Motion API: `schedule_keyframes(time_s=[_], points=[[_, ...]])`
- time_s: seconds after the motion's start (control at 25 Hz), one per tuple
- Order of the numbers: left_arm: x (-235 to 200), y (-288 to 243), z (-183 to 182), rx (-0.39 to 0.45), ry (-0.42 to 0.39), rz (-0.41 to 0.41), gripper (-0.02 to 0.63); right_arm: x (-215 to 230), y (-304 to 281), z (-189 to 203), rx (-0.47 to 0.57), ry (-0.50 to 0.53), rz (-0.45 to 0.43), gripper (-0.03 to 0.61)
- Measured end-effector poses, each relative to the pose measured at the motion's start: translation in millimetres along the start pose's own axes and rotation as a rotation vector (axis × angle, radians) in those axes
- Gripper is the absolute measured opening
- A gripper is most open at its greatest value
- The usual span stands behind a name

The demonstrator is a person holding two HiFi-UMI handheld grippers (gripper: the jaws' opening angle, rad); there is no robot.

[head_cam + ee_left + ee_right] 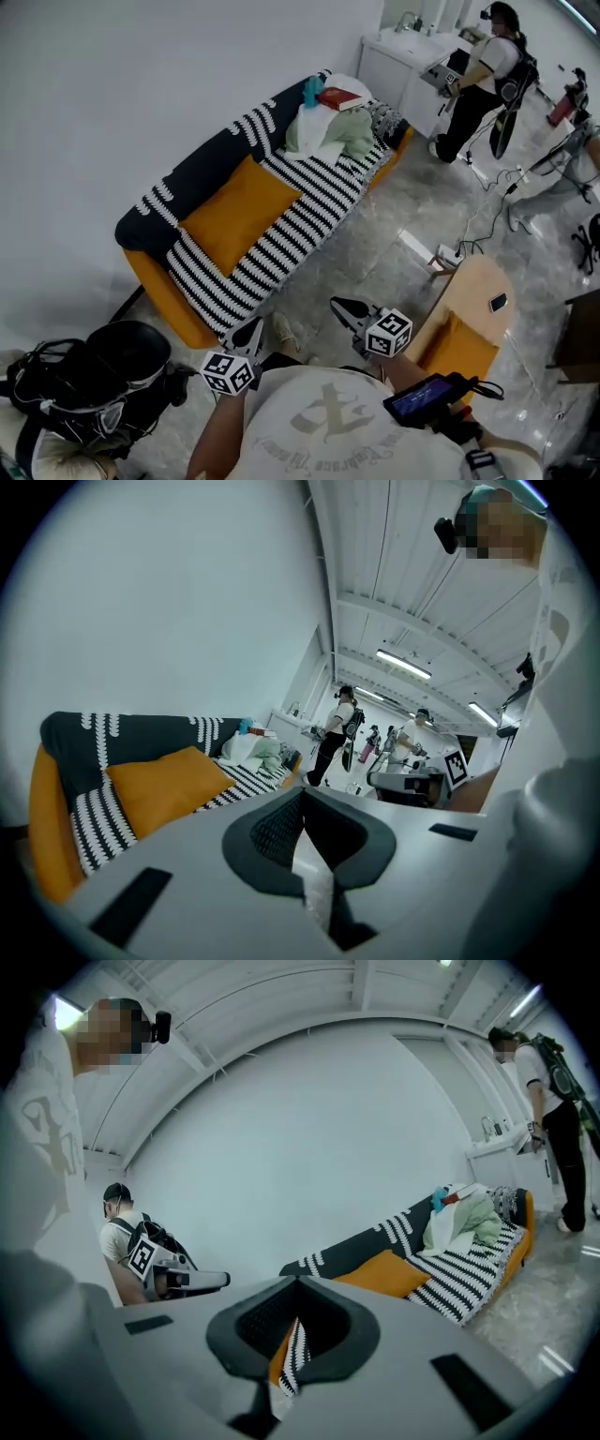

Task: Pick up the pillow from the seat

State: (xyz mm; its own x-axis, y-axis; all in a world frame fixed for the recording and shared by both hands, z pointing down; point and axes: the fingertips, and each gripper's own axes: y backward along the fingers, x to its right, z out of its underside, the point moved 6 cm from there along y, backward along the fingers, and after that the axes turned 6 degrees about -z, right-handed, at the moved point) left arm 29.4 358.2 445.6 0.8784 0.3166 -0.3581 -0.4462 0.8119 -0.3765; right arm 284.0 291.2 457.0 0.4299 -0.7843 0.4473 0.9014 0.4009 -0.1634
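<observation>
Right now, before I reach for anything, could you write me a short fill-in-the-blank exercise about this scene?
The pillow on the sofa is ____ in colour.
The sofa's cover shows black and white ____.
The left gripper and the right gripper are both ____ and hold nothing.
Missing words: orange; stripes; shut.

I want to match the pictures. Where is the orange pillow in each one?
Head view: the orange pillow sits left of centre, on the sofa.
Left gripper view: the pillow is lower left.
Right gripper view: the pillow is just right of centre.
Shared landmark: the clothes pile at the sofa's end.
</observation>
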Motion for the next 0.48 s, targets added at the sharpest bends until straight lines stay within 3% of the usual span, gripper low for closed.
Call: schedule_keyframes(time_s=[0.28,0.48], points=[[-45.3,-44.0,-56.4,0.003,0.005,0.021,0.009,34.1,-49.7,-54.6,-0.007,0.025,0.023,0.014],[-96.4,-65.8,-94.5,0.013,0.002,0.012,0.009,60.0,-115.7,-90.8,-0.007,0.059,0.005,0.014]])
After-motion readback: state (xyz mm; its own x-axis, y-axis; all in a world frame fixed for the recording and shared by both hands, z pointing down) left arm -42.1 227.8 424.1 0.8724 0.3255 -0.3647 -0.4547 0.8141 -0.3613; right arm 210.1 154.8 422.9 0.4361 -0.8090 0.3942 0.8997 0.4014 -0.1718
